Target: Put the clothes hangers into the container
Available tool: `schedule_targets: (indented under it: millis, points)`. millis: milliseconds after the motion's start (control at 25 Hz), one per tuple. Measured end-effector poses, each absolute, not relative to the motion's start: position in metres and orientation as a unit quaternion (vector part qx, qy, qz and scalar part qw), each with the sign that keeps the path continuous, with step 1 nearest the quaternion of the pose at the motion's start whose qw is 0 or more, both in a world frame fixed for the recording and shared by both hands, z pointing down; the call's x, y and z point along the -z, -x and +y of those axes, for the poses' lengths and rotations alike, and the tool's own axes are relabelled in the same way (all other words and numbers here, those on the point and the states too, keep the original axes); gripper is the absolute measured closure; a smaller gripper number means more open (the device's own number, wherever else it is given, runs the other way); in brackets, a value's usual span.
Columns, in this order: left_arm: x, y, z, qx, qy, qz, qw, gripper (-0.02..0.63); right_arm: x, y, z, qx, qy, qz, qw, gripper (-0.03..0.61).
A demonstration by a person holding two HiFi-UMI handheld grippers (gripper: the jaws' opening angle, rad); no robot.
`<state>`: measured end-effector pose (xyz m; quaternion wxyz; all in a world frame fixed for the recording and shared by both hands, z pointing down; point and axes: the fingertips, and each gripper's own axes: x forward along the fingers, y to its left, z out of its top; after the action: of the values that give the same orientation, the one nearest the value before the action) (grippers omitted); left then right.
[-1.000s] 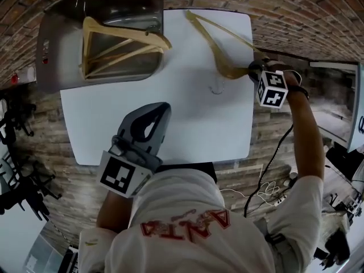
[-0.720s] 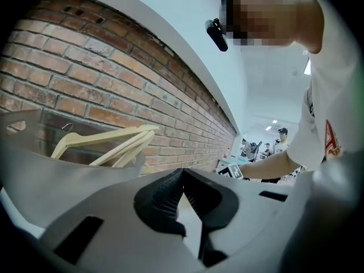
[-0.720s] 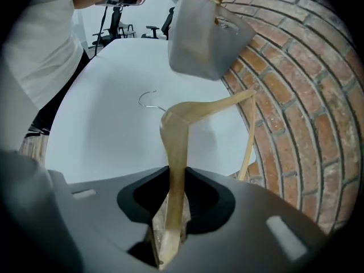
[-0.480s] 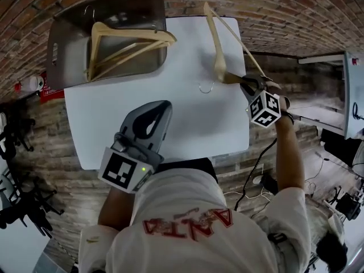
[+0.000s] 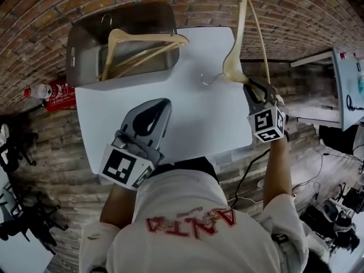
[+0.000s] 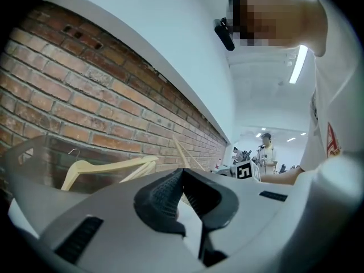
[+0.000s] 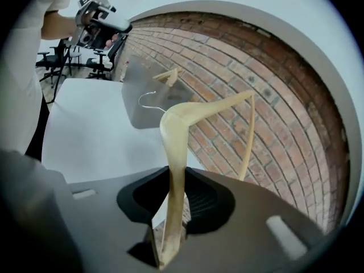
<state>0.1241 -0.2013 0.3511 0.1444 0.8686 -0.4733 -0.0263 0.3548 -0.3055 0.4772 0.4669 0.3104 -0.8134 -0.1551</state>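
Nearest the head camera was the person's white shirt with red lettering (image 5: 190,223). The left tool (image 5: 160,104), grey with a square-marker cube at its rear, hung over the near part of the white rectangular tabletop (image 5: 187,124), pointing toward the far left corner. In the left gripper view this tool (image 6: 182,173) had its jaws closed tip to tip with nothing between them. Farther out, at the tabletop's right edge, the right tool (image 5: 253,90) was clamped on one arm of a pale wooden clothes hanger (image 5: 234,67). The right gripper view showed that arm standing up between the ribbed pads (image 7: 200,201), gripped near its end, jaws partly apart to the width of the wood. The hanger (image 7: 173,135) was held up clear of the tabletop (image 7: 85,118), its far arm and crossbar reaching beyond the tabletop's far edge in the head view, and its thin metal hook (image 5: 207,78) pointing left toward the container. At the far left corner sat the grey rectangular plastic container (image 5: 85,44), partly overhanging the tabletop. At least two more pale wooden hangers (image 5: 142,38) lay in it, tilted, with their upper ends poking out over its right rim. Seen from the left tool, these hangers (image 6: 108,166) rose above the container's wall (image 6: 34,152). Behind stood a red brick wall (image 6: 85,95).
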Motion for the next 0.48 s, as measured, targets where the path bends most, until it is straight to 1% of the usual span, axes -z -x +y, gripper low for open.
schedule_targets:
  millis: [280,480]
  points:
    - [-0.328,-0.086,-0.179,0.050,-0.865,-0.482,0.131,0.604,-0.406,-0.330,-0.280,0.149,-0.383,-0.812,0.415,0.492]
    - [-0.316,-0.056,-0.161,0.067,-0.859,-0.492,0.123,0.604,-0.368,-0.293,-0.269,0.165,-0.372,-0.815,0.413,0.492]
